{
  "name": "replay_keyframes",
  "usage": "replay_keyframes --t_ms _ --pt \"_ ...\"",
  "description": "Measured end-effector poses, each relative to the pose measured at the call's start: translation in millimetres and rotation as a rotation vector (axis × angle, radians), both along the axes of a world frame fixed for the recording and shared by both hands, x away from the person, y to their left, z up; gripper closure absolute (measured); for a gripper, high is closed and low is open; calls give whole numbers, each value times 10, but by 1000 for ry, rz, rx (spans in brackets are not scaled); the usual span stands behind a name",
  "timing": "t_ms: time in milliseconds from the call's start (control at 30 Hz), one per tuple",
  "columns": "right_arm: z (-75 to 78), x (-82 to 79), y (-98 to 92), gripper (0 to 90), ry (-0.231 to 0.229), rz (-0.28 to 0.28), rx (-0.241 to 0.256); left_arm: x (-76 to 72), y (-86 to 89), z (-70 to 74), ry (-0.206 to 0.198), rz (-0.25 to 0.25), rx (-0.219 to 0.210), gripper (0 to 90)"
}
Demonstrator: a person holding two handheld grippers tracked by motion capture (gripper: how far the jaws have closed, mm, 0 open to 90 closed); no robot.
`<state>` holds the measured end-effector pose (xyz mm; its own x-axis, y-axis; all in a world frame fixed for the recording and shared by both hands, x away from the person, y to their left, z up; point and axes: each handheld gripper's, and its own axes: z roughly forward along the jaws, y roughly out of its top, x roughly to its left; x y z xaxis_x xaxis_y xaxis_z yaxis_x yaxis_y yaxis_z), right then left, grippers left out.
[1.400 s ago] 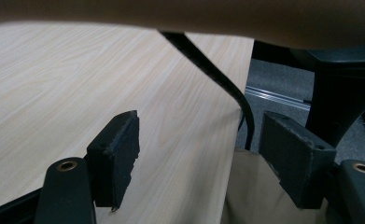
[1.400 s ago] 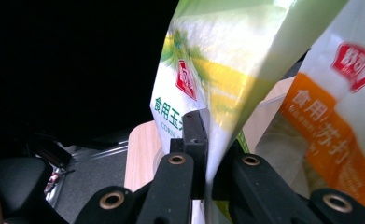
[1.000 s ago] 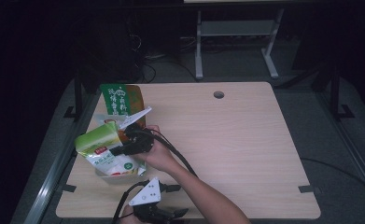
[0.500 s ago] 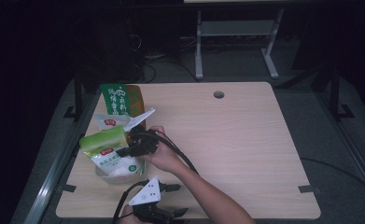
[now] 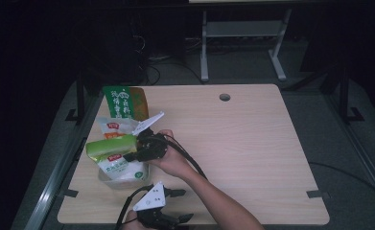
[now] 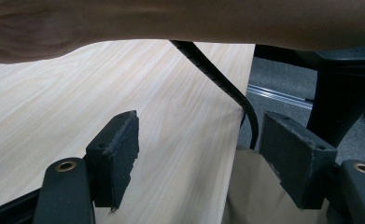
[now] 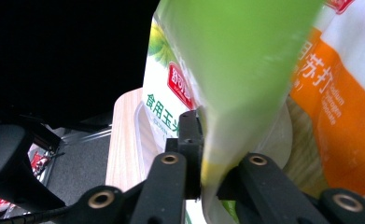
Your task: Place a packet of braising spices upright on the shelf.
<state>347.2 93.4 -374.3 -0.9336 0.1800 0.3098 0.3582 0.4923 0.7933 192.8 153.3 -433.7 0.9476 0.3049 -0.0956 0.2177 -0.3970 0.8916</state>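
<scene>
Clamping the green packet (image 7: 236,70) with my right gripper (image 7: 208,182): jaws pinched tight on its lower edge, no gap visible between them in the right gripper view. From the high view the right gripper (image 5: 144,149) sits over the left half of the table (image 5: 252,143), holding the green packet (image 5: 111,147) roughly level, just above a clear tub (image 5: 109,179) near the table's left front corner. A white pouch with green print (image 5: 120,166) stands in that tub; behind it a white and orange pouch (image 5: 115,128), and a green and brown bag (image 5: 125,103) further back. Right gripper view adds close detail: white pouch with green print (image 7: 164,100) left of the packet, white and orange pouch (image 7: 339,107) to its right, tub rim below. My left gripper (image 5: 158,218) sits at the table's front edge. Left gripper view shows its jaws wide apart, nothing between them, bare tabletop ahead, my right forearm (image 6: 180,21) crossing overhead with its cable (image 6: 217,79) trailing down.
</scene>
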Motion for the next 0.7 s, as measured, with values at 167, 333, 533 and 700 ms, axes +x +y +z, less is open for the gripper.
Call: replay_keyframes --t_ms 167,333,533,700 --pt "-26 0 -13 888 8 3 -1 5 -2 -7 0 2 6 284" --pt "-27 -4 -29 858 9 4 -1 10 -3 -11 5 6 8 285" --pt "-7 10 -107 769 21 12 32 35 12 -14 6 19 12 278" --pt "15 17 -183 725 26 19 52 52 24 -16 9 38 15 272"
